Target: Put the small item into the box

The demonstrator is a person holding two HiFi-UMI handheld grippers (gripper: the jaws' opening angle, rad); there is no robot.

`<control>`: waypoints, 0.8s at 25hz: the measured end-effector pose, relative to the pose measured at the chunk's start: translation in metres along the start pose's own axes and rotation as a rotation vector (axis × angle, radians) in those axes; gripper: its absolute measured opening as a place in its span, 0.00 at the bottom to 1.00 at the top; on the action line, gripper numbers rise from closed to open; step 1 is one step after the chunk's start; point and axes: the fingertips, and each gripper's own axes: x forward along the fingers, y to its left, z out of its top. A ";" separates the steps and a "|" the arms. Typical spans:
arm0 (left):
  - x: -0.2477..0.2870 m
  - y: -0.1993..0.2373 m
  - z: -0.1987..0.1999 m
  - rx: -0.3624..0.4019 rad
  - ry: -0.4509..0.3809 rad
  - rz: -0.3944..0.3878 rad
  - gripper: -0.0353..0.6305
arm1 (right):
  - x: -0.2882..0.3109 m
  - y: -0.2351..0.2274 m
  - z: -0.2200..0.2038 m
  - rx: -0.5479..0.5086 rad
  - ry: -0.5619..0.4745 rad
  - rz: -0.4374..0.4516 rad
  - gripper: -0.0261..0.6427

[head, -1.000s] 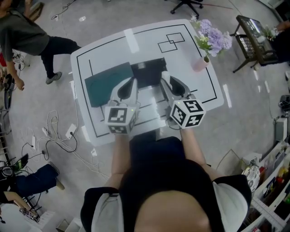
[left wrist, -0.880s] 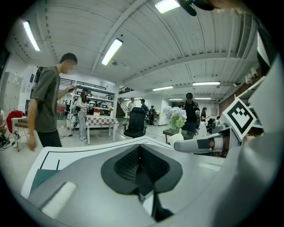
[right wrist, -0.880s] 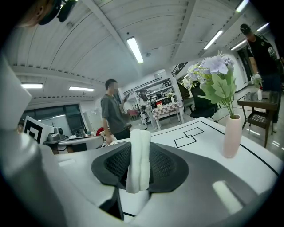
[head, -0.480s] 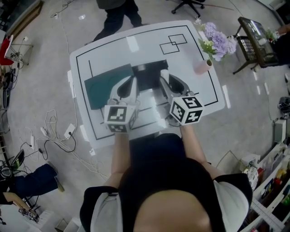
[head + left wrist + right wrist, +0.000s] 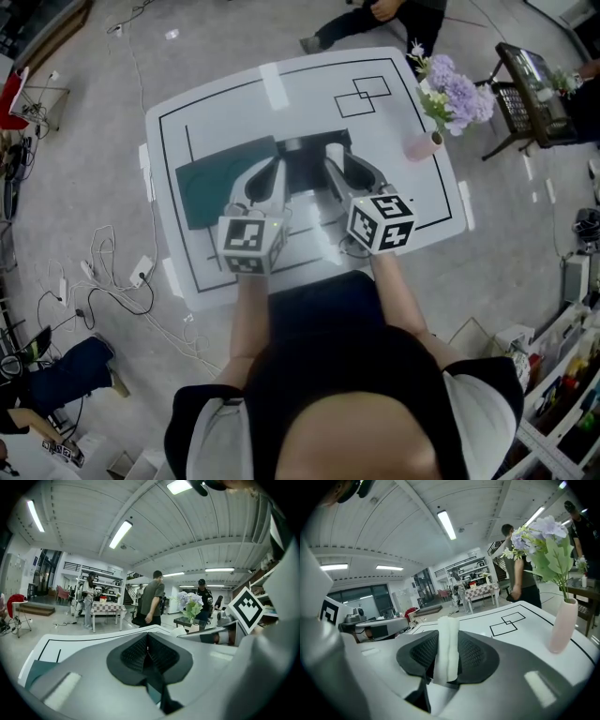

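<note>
Table (image 5: 234, 103), black box (image 5: 305, 167) visible only overhead, right gripper (image 5: 448, 660) pinching white roll (image 5: 448, 634), left gripper (image 5: 148, 652) closed empty

matt white foam-like roll (image 5: 446, 648), ribbed black rubbery pads (image 5: 476, 656), smooth white table (image 5: 225, 112), matt pink vase (image 5: 562, 625)

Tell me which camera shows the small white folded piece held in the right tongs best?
The right gripper view: the small white folded piece stands upright, close up, pinched between the right tongs. The head view shows only its white tip from above; the left gripper view hardly shows it, if at all.
</note>
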 end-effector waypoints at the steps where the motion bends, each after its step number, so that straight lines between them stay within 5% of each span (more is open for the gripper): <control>1: 0.000 0.000 0.000 -0.001 0.000 -0.002 0.07 | 0.003 0.000 -0.001 -0.004 0.005 0.002 0.23; 20: 0.006 0.011 -0.004 -0.019 0.002 0.026 0.07 | 0.055 -0.005 -0.029 -0.126 0.168 0.063 0.23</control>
